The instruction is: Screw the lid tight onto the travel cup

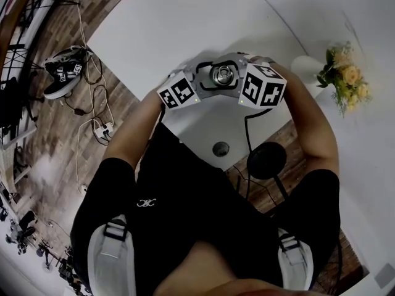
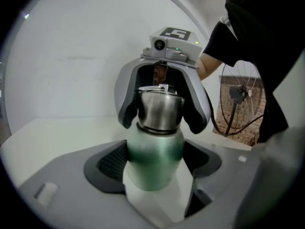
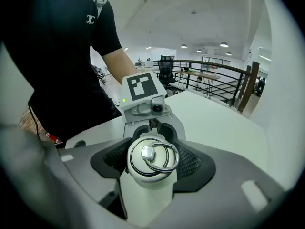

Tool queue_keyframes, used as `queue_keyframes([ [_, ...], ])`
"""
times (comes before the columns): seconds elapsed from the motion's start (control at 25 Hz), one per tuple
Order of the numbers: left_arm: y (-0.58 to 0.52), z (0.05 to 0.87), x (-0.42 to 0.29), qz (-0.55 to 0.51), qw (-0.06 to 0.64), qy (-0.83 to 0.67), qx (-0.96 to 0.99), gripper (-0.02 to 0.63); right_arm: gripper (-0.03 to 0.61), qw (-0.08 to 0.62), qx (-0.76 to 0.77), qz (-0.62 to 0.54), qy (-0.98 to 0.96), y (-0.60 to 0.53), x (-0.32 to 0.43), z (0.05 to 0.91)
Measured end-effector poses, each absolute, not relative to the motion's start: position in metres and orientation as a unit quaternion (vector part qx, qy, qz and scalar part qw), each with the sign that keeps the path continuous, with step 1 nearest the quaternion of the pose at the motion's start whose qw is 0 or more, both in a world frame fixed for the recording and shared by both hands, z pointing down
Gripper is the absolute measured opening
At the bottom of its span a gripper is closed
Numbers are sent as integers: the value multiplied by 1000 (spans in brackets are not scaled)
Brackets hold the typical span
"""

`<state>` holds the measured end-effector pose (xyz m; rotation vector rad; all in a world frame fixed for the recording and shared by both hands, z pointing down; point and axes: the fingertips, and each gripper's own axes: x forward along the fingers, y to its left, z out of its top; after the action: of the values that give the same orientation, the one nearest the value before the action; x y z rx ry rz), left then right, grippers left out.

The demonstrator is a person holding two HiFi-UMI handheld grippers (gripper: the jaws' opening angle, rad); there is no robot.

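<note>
The travel cup (image 2: 155,149), green fading to white, stands upright between my two grippers over the near edge of the white table (image 1: 185,23). My left gripper (image 2: 155,168) is shut on the cup's body, its black pads (image 2: 112,163) against both sides. The steel lid (image 3: 151,157) with a ring handle sits on top of the cup. My right gripper (image 3: 152,163) comes from the opposite side, and its jaws press on the lid's sides. In the head view the lid (image 1: 222,74) shows between the two marker cubes.
A white vase (image 1: 305,66) with yellow flowers (image 1: 345,79) stands at the table's right. A round cable hole (image 1: 220,148) is in the table near me. On the wooden floor lie cables with a power strip (image 1: 102,129) and a black round base (image 1: 266,159).
</note>
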<state>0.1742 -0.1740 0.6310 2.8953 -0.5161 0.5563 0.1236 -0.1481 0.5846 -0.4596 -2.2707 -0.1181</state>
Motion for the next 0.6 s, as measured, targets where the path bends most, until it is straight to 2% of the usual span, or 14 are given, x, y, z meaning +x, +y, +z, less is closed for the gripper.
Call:
queue_keyframes([
  [0.36, -174, 630, 173, 187, 72, -158, 967, 408, 272, 311, -150, -23, -938, -151, 120, 577],
  [0.6, -174, 631, 171, 178, 82, -176, 965, 408, 272, 200, -29, 21, -979, -164, 112, 559],
])
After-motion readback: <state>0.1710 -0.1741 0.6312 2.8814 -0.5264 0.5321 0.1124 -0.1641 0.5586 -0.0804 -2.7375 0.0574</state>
